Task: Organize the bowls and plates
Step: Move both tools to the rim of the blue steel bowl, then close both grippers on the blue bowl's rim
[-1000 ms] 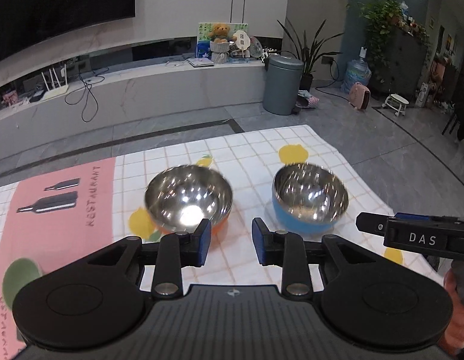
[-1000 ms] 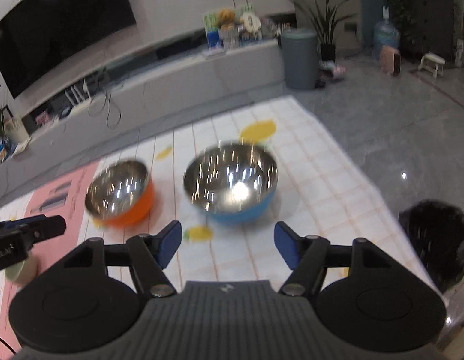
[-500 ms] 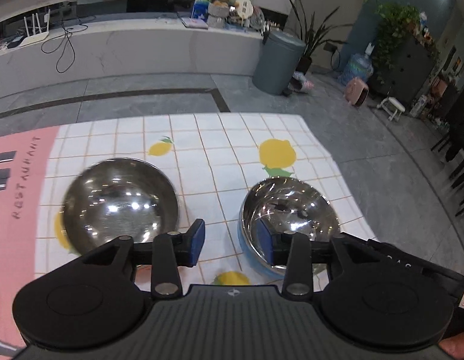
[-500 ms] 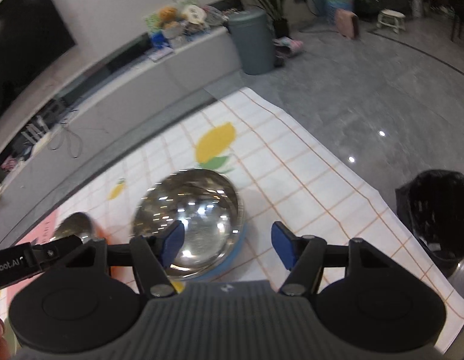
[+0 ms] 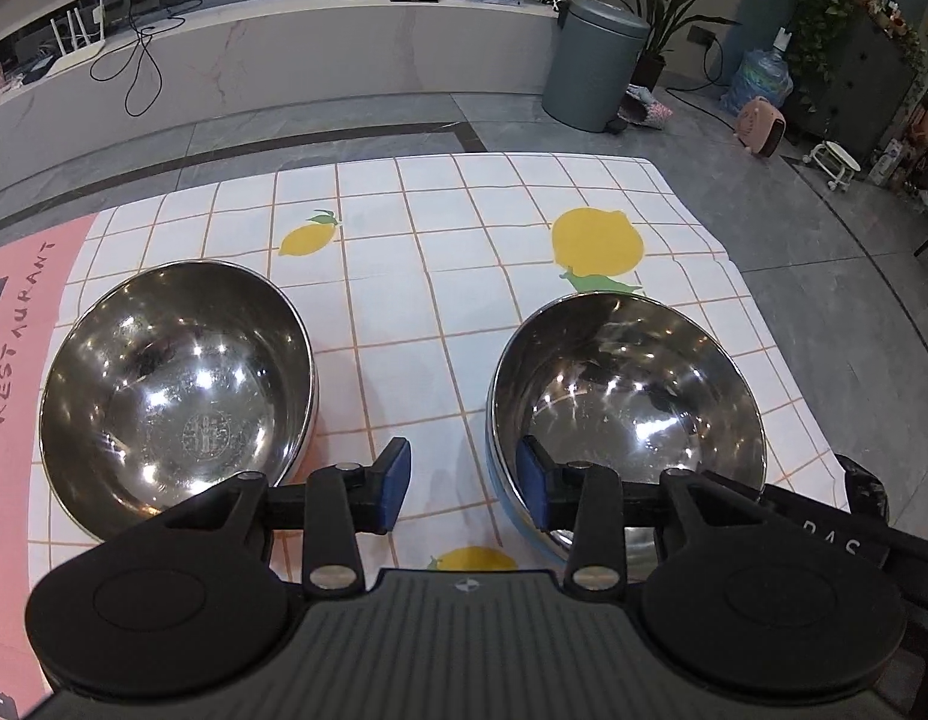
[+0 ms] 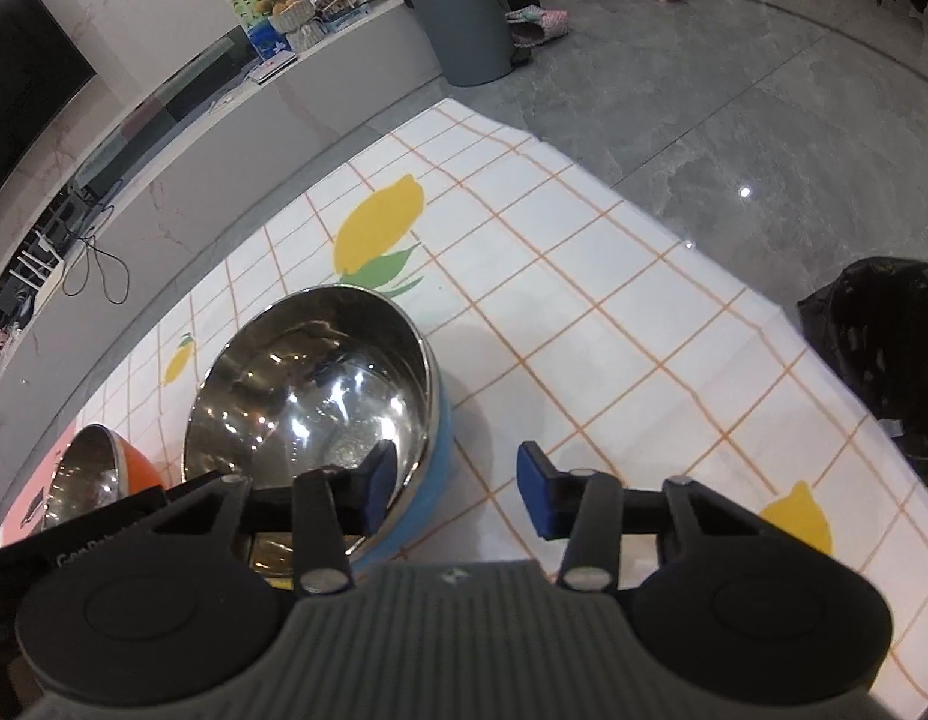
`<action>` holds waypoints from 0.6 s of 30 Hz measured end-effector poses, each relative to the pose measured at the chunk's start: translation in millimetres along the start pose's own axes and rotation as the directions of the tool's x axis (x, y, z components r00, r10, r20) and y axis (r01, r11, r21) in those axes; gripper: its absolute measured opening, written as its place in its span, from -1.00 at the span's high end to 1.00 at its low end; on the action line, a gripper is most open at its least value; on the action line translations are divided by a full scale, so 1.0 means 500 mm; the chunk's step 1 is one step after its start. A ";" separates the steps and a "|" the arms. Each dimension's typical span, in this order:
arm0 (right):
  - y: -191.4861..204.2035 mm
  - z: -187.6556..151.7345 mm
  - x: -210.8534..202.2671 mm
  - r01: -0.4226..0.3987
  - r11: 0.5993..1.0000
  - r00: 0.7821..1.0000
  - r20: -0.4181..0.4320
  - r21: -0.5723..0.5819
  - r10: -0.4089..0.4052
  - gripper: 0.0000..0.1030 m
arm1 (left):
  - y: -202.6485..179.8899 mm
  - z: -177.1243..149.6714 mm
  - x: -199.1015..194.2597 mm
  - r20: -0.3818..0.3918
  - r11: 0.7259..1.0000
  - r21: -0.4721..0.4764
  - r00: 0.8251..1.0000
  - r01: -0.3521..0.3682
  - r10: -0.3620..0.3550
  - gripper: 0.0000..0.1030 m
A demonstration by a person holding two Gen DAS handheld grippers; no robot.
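Two steel bowls stand on the lemon-print tablecloth point(image 5: 440, 228). The orange-sided bowl point(image 5: 176, 384) point(image 6: 86, 474) is on the left, the blue-sided bowl point(image 5: 626, 408) point(image 6: 320, 396) on the right. My left gripper point(image 5: 464, 483) straddles the blue bowl's near left rim, with its right pad point(image 5: 533, 483) inside the bowl. Its jaws are closing and neither pad presses on the rim. My right gripper point(image 6: 458, 492) straddles the same bowl's right rim, left pad point(image 6: 380, 486) inside. Its jaws are closing too, with a gap on both sides of the rim.
A pink "RESTAURANT" mat point(image 5: 20, 324) lies left of the orange bowl. The table's right edge runs close beside the blue bowl, with a black bin bag point(image 6: 872, 348) on the floor below it. A grey bin point(image 5: 596, 60) stands far behind.
Both grippers have dropped down and forward onto the blue bowl. The left one shifted right from the gap between the bowls. The right gripper's jaws have narrowed around the rim.
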State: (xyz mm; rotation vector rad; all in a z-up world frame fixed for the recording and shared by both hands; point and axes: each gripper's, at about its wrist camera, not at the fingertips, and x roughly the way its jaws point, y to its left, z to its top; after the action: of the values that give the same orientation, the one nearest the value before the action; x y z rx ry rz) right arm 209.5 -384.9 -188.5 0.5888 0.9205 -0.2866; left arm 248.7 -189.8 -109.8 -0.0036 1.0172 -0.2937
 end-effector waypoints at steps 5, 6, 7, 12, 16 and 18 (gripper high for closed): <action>0.003 0.003 0.012 -0.001 1.000 1.000 -0.009 0.003 0.002 0.31 | -0.008 0.007 0.014 -0.009 1.000 0.012 1.000 -0.001 0.001 0.38; 0.003 0.004 0.013 -0.008 1.000 1.000 -0.013 0.005 0.008 0.34 | -0.010 0.007 0.015 -0.011 1.000 0.013 1.000 0.003 -0.003 0.42; 0.003 0.004 0.013 -0.014 1.000 1.000 -0.016 0.007 0.014 0.40 | -0.012 0.008 0.016 -0.011 1.000 0.013 1.000 0.009 -0.009 0.53; 0.016 0.004 0.010 -0.023 1.000 1.000 -0.019 -0.004 0.022 0.66 | -0.024 0.007 0.012 -0.017 1.000 0.023 1.000 0.011 -0.011 0.79; 0.019 0.001 0.010 -0.017 1.000 1.000 -0.022 -0.008 0.017 0.68 | -0.022 0.005 0.007 -0.016 0.999 0.027 1.000 0.018 -0.017 0.80; 0.018 -0.001 0.008 -0.018 1.000 1.000 -0.023 -0.005 0.018 0.68 | -0.021 0.006 0.003 -0.012 0.999 0.027 1.000 0.021 -0.020 0.80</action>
State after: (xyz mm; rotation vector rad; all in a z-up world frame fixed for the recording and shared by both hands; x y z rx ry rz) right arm 216.0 -377.6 -189.0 0.5967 0.9372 -0.2614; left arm 249.5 -200.8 -108.2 0.0126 1.0256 -0.3266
